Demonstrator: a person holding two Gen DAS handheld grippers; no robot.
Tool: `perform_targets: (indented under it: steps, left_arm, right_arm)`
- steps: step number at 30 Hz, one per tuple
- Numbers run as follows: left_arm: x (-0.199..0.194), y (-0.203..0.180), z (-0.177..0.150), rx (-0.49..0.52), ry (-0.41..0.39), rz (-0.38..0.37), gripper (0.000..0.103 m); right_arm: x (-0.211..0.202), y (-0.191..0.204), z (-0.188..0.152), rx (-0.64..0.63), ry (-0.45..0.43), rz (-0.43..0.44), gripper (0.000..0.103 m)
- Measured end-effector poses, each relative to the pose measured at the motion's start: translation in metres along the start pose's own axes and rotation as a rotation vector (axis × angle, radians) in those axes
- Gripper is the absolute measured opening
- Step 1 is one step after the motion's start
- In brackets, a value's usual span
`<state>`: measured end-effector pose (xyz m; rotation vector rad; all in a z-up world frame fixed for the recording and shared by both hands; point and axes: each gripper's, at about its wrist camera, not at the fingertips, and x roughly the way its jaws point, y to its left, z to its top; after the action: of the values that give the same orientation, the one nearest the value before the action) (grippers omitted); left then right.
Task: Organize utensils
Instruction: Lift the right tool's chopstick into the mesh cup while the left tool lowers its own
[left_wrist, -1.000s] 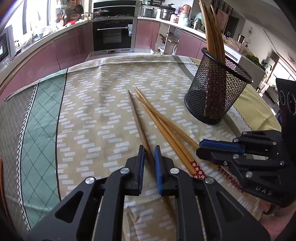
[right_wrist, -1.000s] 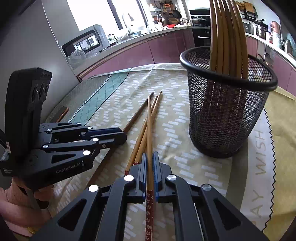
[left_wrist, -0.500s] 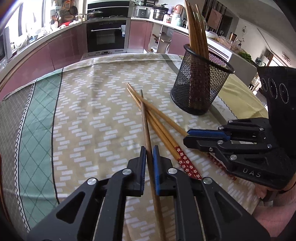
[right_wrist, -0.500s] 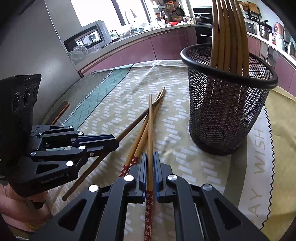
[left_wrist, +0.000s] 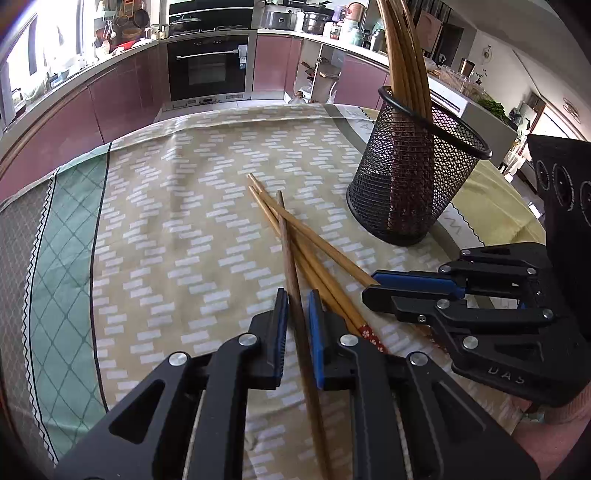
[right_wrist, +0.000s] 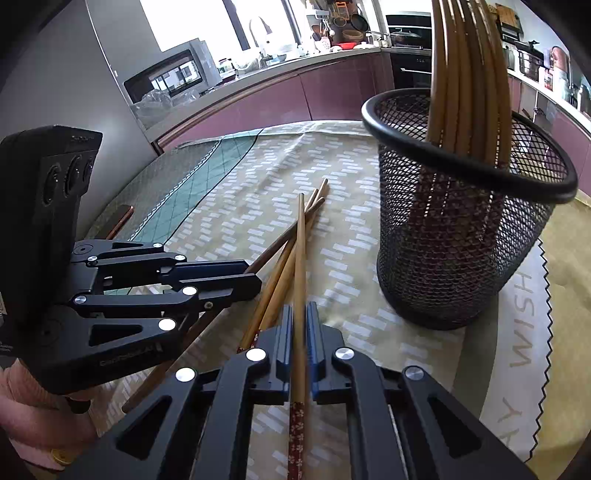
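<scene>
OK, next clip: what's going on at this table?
A person is gathering chopsticks from a patterned tablecloth. The left claw grips a darker brown wooden chopstick; the right claw grips a light bamboo chopstick with a red floral end. Two more lie loose. The black mesh holder already has several.

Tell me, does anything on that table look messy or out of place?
Yes. Several chopsticks lie loose and crossed on the tablecloth, while the rest stand upright in the mesh holder. The left hand-held gripper grips a darker one; the right hand-held gripper grips a lighter one.
</scene>
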<state>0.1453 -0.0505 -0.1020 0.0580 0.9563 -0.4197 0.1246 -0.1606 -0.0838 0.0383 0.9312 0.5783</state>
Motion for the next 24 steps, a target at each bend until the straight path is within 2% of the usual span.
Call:
perform_targets:
  steps: [5,10,17,24]
  left_arm:
    - [-0.004,-0.001,-0.001,-0.013,-0.008,-0.007,0.008]
    - [-0.024,-0.001,0.002,-0.008,-0.052,-0.033,0.007]
    - [-0.067,0.001,0.012,-0.011,-0.142,-0.128,0.007]
    - [-0.100,-0.003,0.022,0.006,-0.217,-0.186,0.007]
  right_arm:
    - [-0.019,-0.003,0.000,0.006,-0.050,0.023,0.006]
    - [-0.047,-0.007,0.000,0.013,-0.118,0.045,0.006]
    - [-0.083,-0.021,0.000,0.061,-0.205,0.073,0.006]
    - [-0.111,-0.030,0.002,0.077,-0.273,0.077,0.006]
